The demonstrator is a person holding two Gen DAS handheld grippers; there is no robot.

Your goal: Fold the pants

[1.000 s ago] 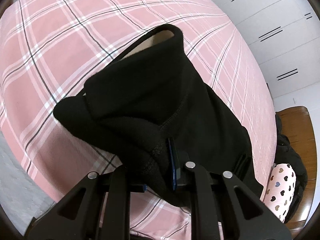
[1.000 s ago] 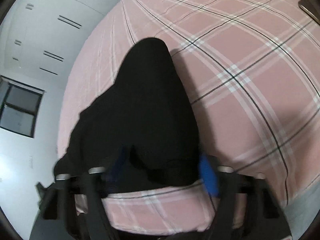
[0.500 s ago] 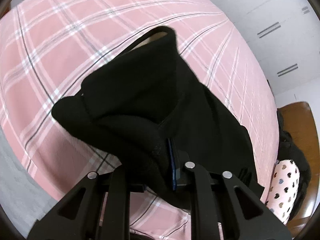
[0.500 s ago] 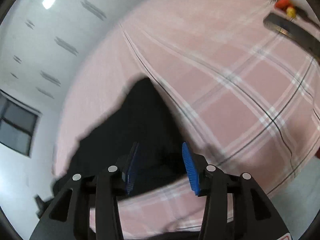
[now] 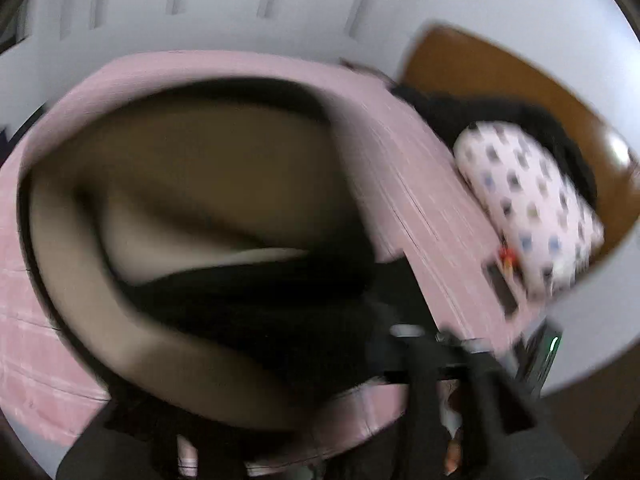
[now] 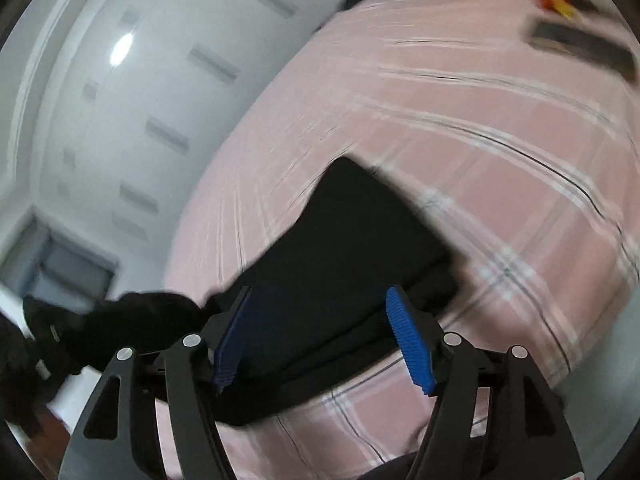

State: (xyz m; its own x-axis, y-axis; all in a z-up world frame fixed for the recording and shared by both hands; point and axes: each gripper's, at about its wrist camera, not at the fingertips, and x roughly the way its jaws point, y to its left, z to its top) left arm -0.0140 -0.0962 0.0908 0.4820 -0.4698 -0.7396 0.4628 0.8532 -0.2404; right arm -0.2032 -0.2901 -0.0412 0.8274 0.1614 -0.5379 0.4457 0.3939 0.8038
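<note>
The bed [image 6: 460, 128] fills most of both views, covered by a pink sheet crossed with white and dark check lines. The black pants [image 6: 344, 248] lie on it as a folded bundle near its front edge, the pale lining [image 5: 192, 184] of the waist showing in the blurred left wrist view.

The right gripper [image 6: 324, 336] hangs just above the bundle, its blue-padded fingers [image 6: 408, 340] spread wide after opening, cloth below the gap and neither pad pressing on it. The left gripper [image 5: 452, 360] is smeared by blur; its fingers have just been opening, but I cannot tell whether cloth sits between them.

At the head of the bed lie a white pillow [image 5: 532, 204] with dark spots, a dark garment [image 5: 480, 112] behind it and a brown wooden headboard [image 5: 480, 68]. A dark flat thing [image 6: 584, 50] and a small red and yellow item [image 6: 558, 0] rest on the sheet near the pillow. White wardrobe doors [image 6: 168, 92] with slim bar handles line the wall, and a window [image 6: 72, 268] shows low on the left.
</note>
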